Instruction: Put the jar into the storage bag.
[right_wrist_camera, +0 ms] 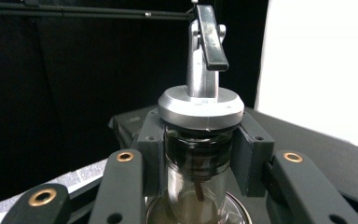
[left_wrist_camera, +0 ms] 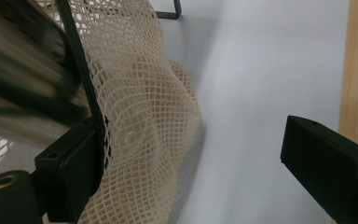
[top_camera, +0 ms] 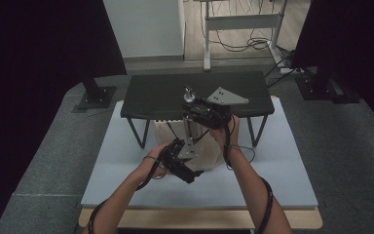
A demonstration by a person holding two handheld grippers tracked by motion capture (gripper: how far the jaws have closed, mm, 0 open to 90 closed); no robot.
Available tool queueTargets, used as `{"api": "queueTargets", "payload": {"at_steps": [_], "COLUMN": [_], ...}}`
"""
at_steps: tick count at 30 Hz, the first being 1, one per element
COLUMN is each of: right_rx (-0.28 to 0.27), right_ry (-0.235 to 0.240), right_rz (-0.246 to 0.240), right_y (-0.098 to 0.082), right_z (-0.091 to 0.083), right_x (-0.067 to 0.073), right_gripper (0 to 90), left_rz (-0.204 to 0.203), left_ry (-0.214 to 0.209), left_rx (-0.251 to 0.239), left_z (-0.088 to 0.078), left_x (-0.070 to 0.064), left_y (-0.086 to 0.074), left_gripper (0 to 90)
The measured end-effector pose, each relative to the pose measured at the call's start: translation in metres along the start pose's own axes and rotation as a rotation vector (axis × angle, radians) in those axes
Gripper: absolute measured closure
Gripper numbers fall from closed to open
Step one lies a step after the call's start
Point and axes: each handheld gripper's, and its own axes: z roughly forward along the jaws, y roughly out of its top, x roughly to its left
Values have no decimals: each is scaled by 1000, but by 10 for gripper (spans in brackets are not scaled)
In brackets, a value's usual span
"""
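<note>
1. 2 grippers are at work over the pale blue mat (top_camera: pixel 272 185), and the nearer one is the left gripper (top_camera: pixel 179 158), low at the front of a beige mesh bag (left_wrist_camera: pixel 144 121).
2. In the left gripper view its jaws stand wide apart: 1 jaw lies against the netting and a dark strap (left_wrist_camera: pixel 81 74) of the bag, the other hangs well clear over the bare mat. Nothing is pinched, so I read it as propping the bag's mouth open rather than gripping it.
3. Just beyond, the right gripper (top_camera: pixel 205 113) is clamped on the neck of a glass bottle (right_wrist_camera: pixel 198 186); the right gripper view shows both jaws pressed against the glass just under the silver pourer cap (right_wrist_camera: pixel 200 107).
4. From the high view, the bottle hangs upright, directly above the bag.
5. Behind them stands the small black table (top_camera: pixel 165 95), with the bag sitting at its front edge.
6. My call: the step in hand is lowering the bottle into the bag.
7. Next move needs a straight descent, bottle kept upright, left gripper holding the mouth wide so the base doesn't snag the netting; release once the bottle rests inside.
</note>
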Motion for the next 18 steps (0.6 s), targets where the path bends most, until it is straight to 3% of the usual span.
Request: {"api": "queueTargets", "payload": {"at_steps": [8,18], "right_rx": [47,73], "right_ry": [2,2], "right_rz": [3,43], "right_y": [-24,-47], "right_z": [-1,-2], "right_x": [2,-2], "right_gripper": [605,603], "left_rz": [-5,-8], "left_ry": [5,13], "left_rx": [-4,-8], "left_z": [2,4], "left_x": [0,-1], "left_y": [-1,-3], "left_gripper": [84,81]}}
